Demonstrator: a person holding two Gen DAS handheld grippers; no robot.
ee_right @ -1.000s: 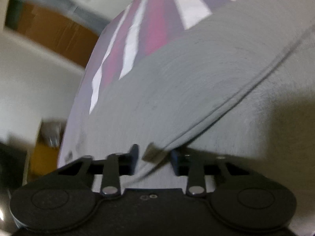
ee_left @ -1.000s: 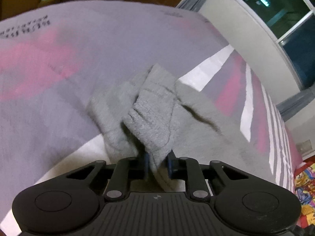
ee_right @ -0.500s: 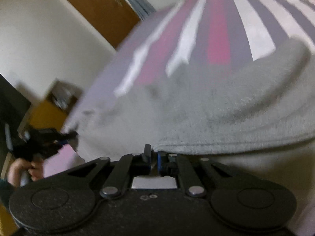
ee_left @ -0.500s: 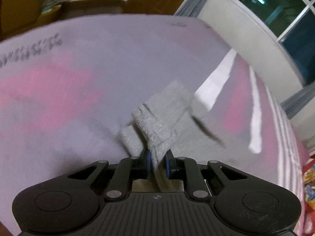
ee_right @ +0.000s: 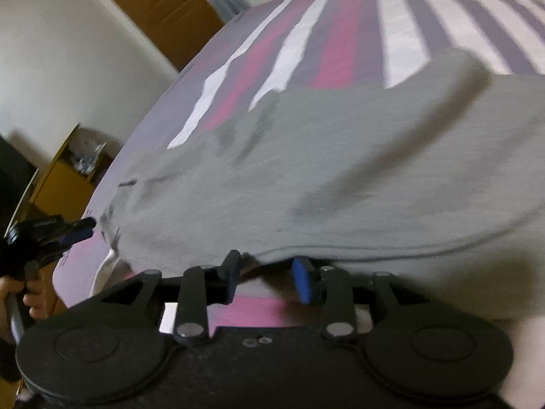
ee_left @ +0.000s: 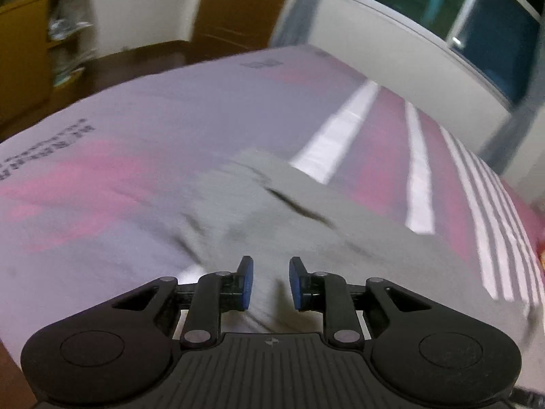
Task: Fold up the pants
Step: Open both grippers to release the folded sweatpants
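Grey pants (ee_left: 272,211) lie spread on a bed with a purple, pink and white striped sheet (ee_left: 102,129). My left gripper (ee_left: 267,283) is open and empty just above the near edge of the fabric. In the right wrist view the pants (ee_right: 340,170) lie folded over, with a thick folded edge near my right gripper (ee_right: 267,277). That gripper is open, its jaws at the folded edge with nothing pinched. The left gripper (ee_right: 73,231) shows at the far left, off the pants' end.
A wooden door (ee_left: 238,3) and shelves (ee_left: 20,47) stand beyond the bed's far edge. A dark window (ee_left: 477,24) is on the wall at right. The bed's edge drops off at left in the right wrist view, by a yellow cabinet (ee_right: 64,177).
Both grippers have opened and let go of the pants. The cuff end held by the left gripper now lies flat. The right gripper's fold has dropped onto the bed.
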